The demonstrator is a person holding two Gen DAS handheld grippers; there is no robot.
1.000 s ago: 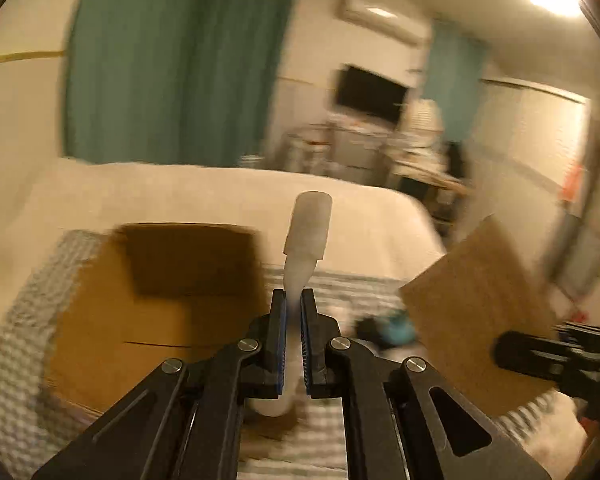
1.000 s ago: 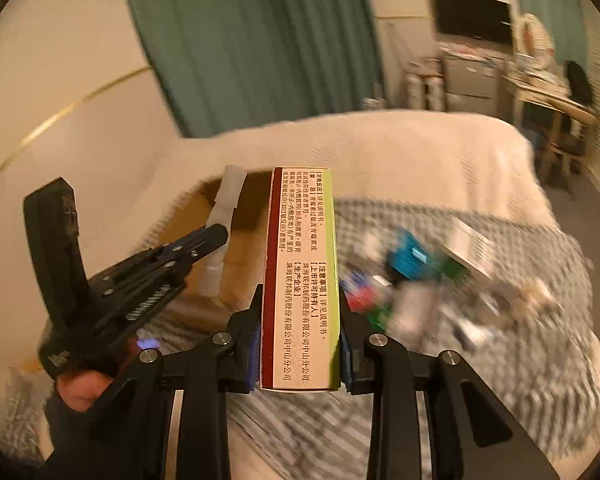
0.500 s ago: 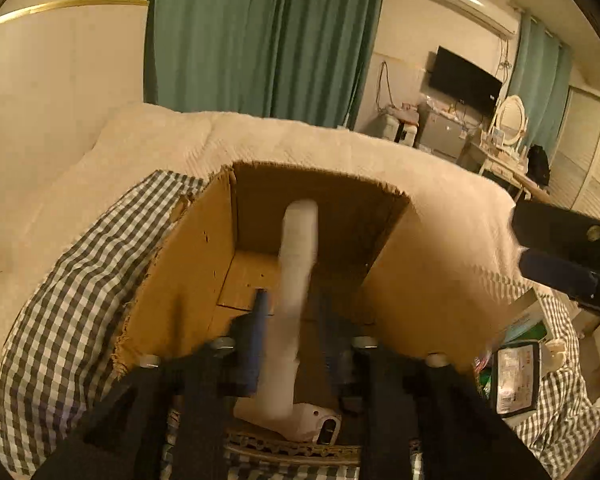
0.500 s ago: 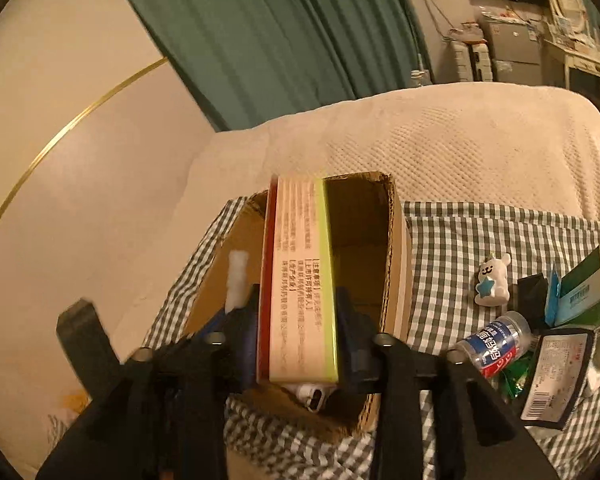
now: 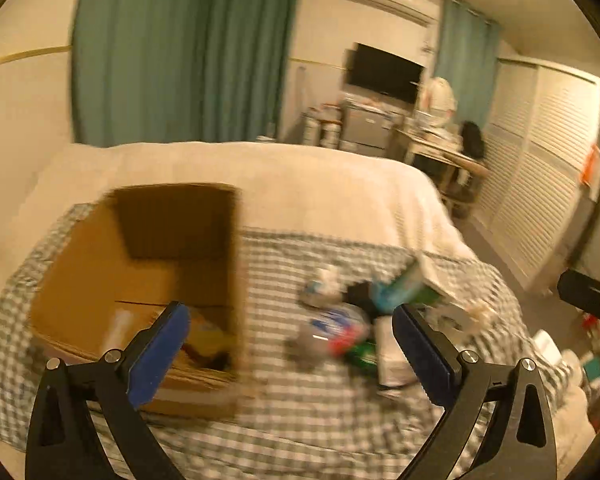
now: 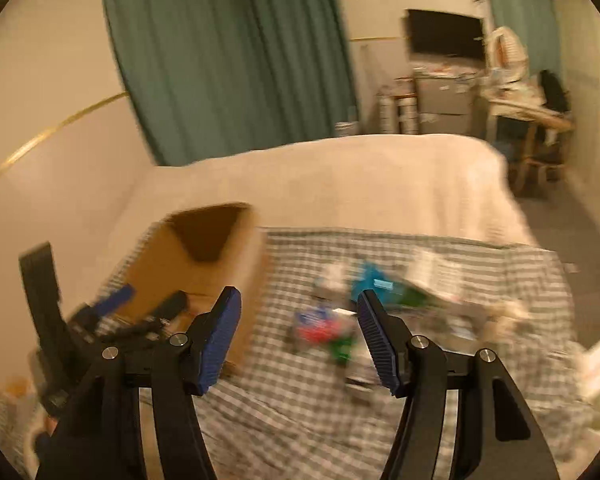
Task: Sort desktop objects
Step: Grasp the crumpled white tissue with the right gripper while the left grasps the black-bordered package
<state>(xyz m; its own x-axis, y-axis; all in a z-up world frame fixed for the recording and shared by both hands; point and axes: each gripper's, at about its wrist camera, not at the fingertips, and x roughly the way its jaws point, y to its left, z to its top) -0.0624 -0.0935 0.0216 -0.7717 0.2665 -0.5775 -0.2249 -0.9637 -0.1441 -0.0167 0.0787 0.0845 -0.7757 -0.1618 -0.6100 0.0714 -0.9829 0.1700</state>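
Cardboard box point(image 5: 140, 264) on checked cloth point(image 5: 300, 420)
Left gripper point(image 5: 290, 324) and right gripper point(image 6: 298, 310) opening, empty; blurred clutter point(image 5: 352, 320) at three o'clock of box.

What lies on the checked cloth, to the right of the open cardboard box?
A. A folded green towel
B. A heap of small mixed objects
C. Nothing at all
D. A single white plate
B: in the left wrist view a blurred heap of small objects lies on the checked cloth, to the right of the cardboard box.
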